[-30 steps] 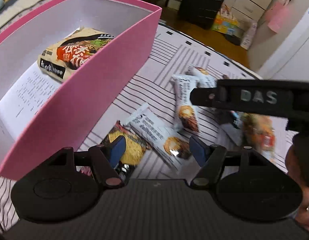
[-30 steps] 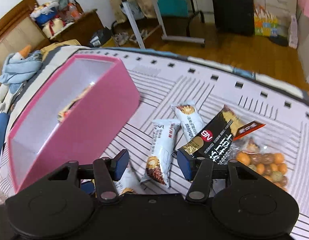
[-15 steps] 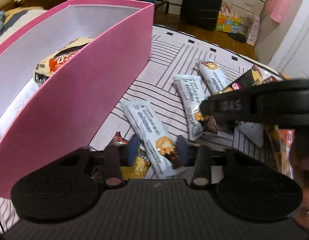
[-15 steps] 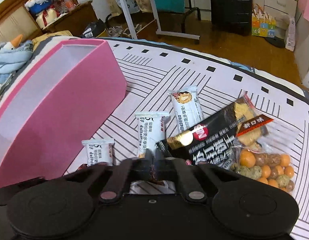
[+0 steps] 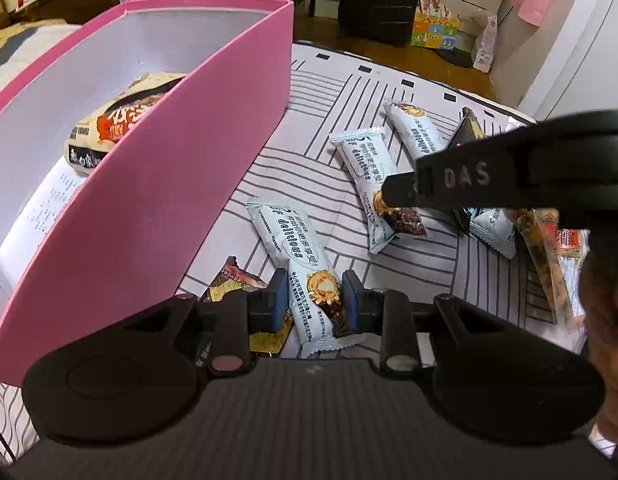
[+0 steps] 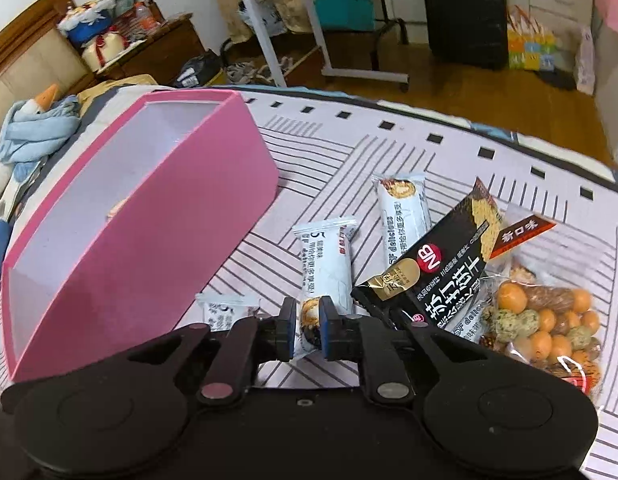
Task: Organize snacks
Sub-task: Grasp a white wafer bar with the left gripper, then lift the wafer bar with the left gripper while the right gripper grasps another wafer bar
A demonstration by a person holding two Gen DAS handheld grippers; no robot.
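While both grippers grasp snacks on the striped bedspread (image 6: 449,152), the left gripper (image 5: 315,300) has its jaws clamped on a white snack bar (image 5: 297,256) lying just beside the pink box (image 5: 169,184); the right gripper (image 6: 309,326) has its jaws pinched on a second white bar (image 6: 327,268); a noodle packet (image 5: 117,120) lies inside the box; a black cracker pack (image 6: 441,268) and a bag of nuts (image 6: 549,320) rest to the right.
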